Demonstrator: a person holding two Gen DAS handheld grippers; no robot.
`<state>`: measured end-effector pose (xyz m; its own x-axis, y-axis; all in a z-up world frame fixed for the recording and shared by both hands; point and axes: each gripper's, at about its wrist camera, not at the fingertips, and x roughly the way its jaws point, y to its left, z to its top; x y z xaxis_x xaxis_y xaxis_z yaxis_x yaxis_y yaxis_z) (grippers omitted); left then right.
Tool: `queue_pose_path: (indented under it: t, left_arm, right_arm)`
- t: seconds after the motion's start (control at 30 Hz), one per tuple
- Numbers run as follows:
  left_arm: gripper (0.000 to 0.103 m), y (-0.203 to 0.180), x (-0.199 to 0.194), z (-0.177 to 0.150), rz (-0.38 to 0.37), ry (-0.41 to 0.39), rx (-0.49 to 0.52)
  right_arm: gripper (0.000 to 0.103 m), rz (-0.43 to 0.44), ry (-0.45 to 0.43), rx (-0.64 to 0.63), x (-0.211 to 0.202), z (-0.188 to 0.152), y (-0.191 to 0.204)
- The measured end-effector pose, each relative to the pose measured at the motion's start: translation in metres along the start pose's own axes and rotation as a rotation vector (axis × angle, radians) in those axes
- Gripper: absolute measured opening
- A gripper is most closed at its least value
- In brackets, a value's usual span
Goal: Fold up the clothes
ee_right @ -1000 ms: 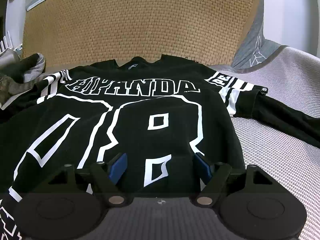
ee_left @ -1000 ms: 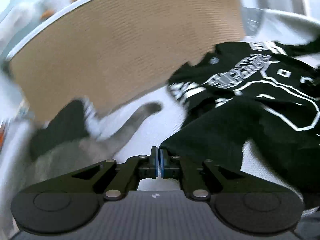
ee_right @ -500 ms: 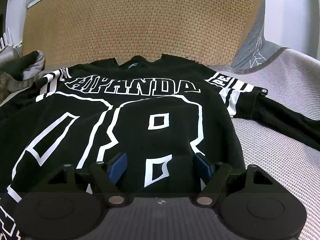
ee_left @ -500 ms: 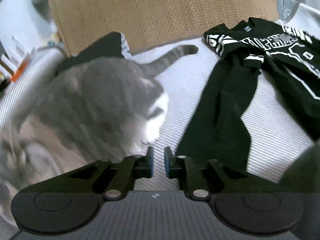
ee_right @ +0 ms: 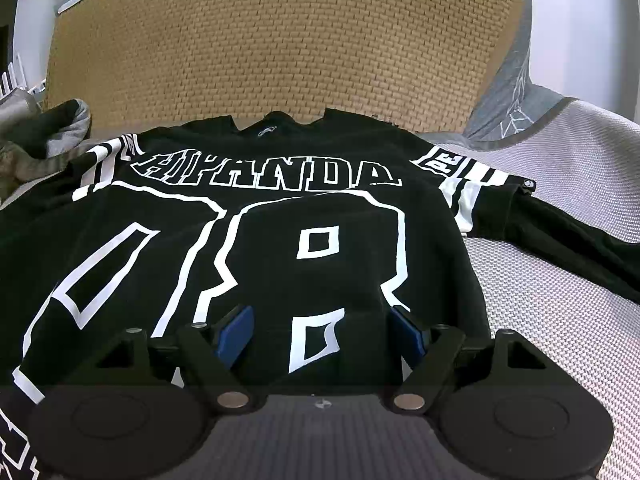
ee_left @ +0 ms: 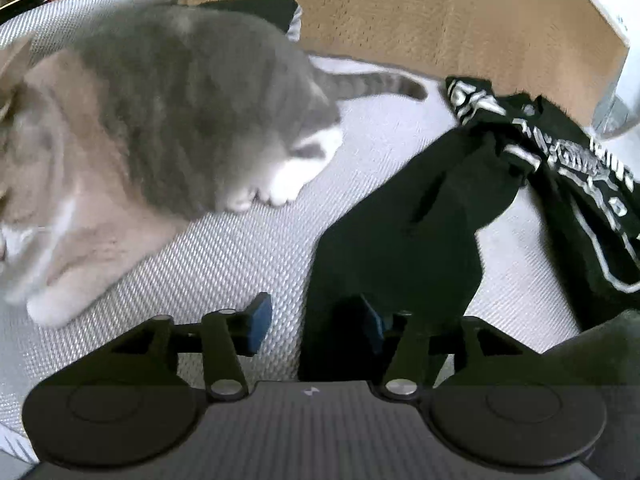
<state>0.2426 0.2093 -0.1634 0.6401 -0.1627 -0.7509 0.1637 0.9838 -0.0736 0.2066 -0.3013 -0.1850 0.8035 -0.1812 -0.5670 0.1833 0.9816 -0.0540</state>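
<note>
A black long-sleeved jersey with white lettering and a large outlined number lies spread flat on a white woven mattress. My right gripper hovers open over its lower middle, nothing between the blue pads. In the left wrist view the jersey's left sleeve runs down toward me, and my left gripper stands open just above the sleeve's end. The body of the jersey lies bunched at the right.
A grey and white cat stands on the mattress just left of the sleeve, its tail reaching toward the jersey's shoulder. A tan woven headboard rises behind. A dark and grey garment lies at the far left.
My left gripper has opened and swung down over the sleeve's end. The cat has moved closer into the left view. My right gripper has stayed still and open.
</note>
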Motion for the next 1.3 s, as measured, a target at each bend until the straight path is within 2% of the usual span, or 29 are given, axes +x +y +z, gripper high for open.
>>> queue_pose_path:
  t: [0.1,0.2,0.27,0.3,0.33,0.43,0.83,1.07,1.3]
  left_arm:
    - [0.062,-0.005,-0.001,-0.006,0.008,-0.010,0.037]
    - [0.061,-0.006,0.000,-0.009,-0.022,-0.015,0.016]
    - [0.044,-0.012,0.000,-0.008,-0.004,-0.030,0.074]
    - [0.023,-0.015,-0.001,-0.007,0.009,-0.038,0.110]
    - [0.011,-0.019,-0.001,-0.006,0.029,-0.043,0.149]
    - [0.003,-0.027,0.000,-0.006,0.084,-0.054,0.232]
    - [0.003,0.012,-0.012,0.007,0.216,-0.133,0.089]
    - [0.001,0.039,-0.010,0.005,0.337,-0.093,-0.014]
    - [0.005,0.031,-0.025,-0.009,0.253,-0.106,0.007]
  right_arm:
    - [0.078,-0.002,0.003,0.000,0.000,0.001,0.002]
    - [0.078,0.004,0.000,0.004,0.000,0.000,0.000]
    - [0.078,0.002,-0.002,0.005,0.000,0.000,0.001]
    - [0.078,-0.001,-0.002,0.002,0.000,0.000,0.002]
    - [0.078,-0.003,-0.002,0.001,0.000,0.001,0.002]
    - [0.078,-0.003,0.000,-0.002,0.001,0.001,0.003]
    - [0.079,0.005,-0.002,0.004,0.000,0.002,0.000]
    - [0.079,0.004,-0.002,0.005,0.001,0.002,0.001]
    - [0.079,0.004,0.001,0.007,0.000,0.004,0.002]
